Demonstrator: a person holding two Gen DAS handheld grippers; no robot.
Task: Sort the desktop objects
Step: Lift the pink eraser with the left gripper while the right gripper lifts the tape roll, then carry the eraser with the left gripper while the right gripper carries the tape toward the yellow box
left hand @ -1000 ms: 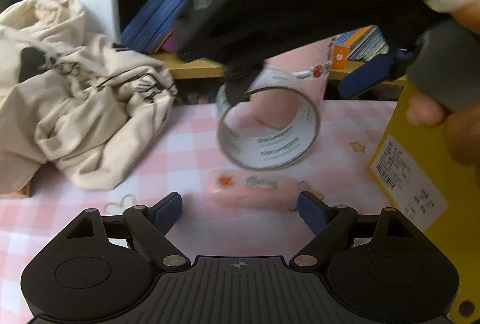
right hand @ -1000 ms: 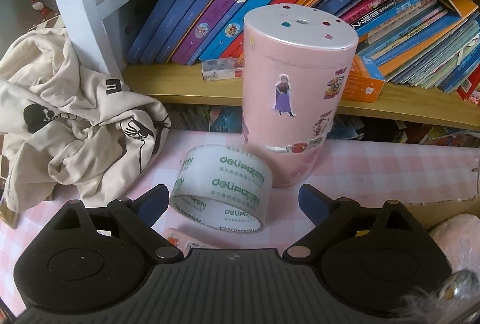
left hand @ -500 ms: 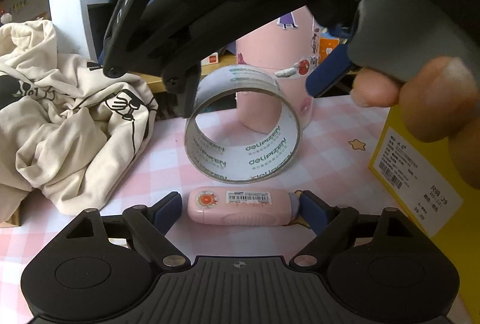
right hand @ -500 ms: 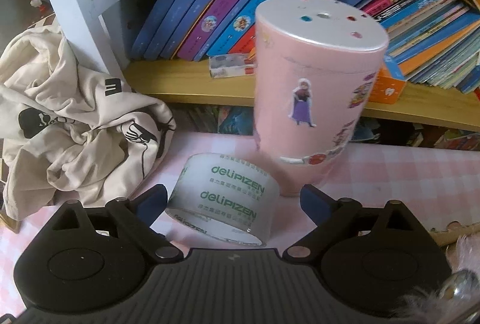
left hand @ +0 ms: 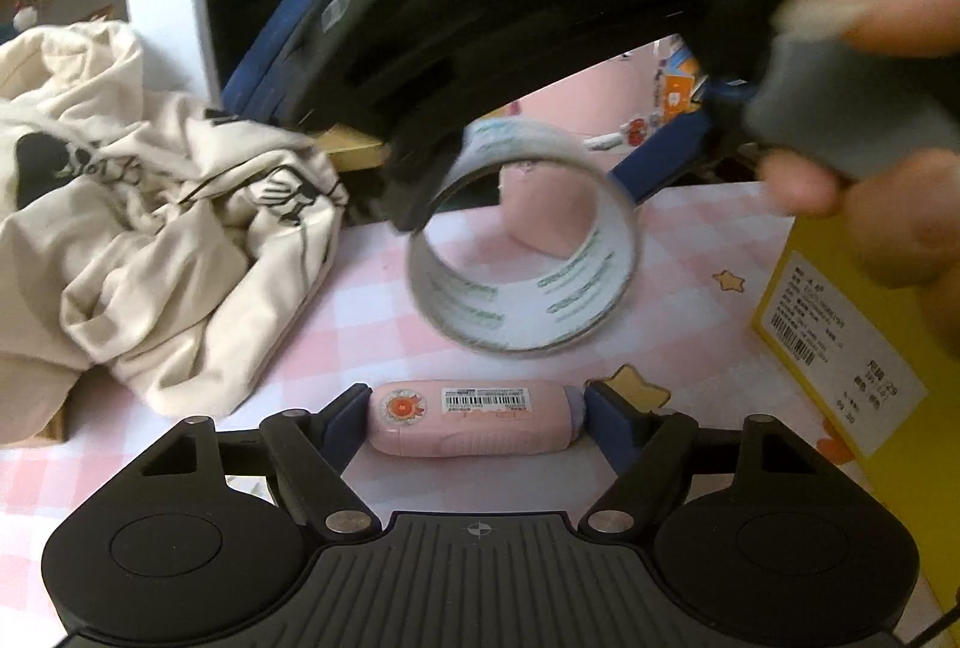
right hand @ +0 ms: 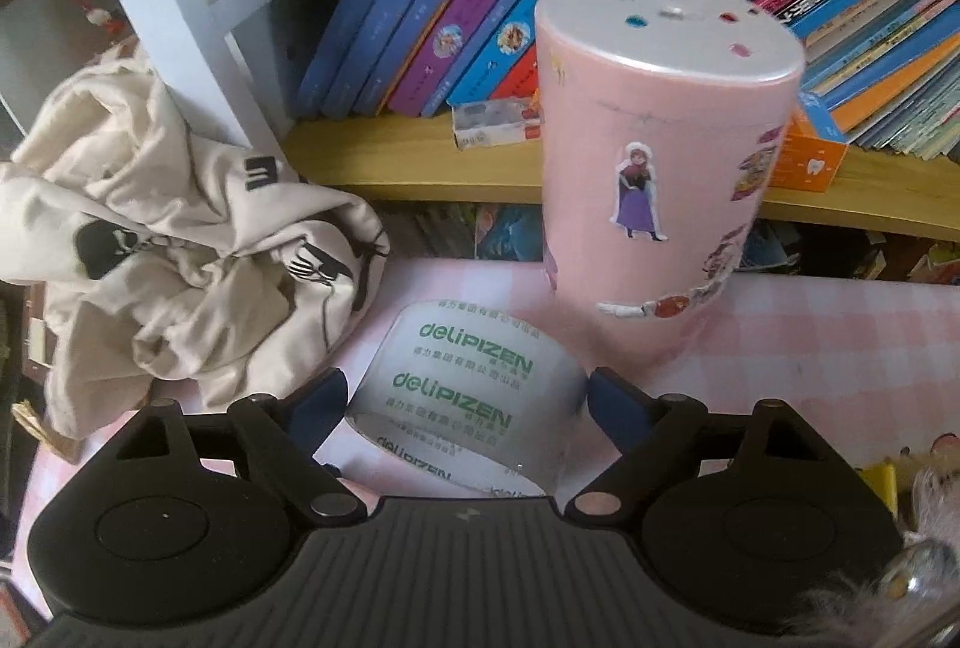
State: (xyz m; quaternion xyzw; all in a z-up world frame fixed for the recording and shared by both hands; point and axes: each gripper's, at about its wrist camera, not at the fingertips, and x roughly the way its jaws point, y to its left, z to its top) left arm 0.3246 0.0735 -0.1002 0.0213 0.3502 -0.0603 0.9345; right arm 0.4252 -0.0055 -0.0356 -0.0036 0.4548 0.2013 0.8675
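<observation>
Evidently both grippers bracket their targets: right gripper [right hand: 465,402] clasps the tape roll [right hand: 462,396] toward twelve o'clock; left gripper [left hand: 471,411], fingers just touching, straddles the pink correction-tape dispenser [left hand: 474,417].
</observation>
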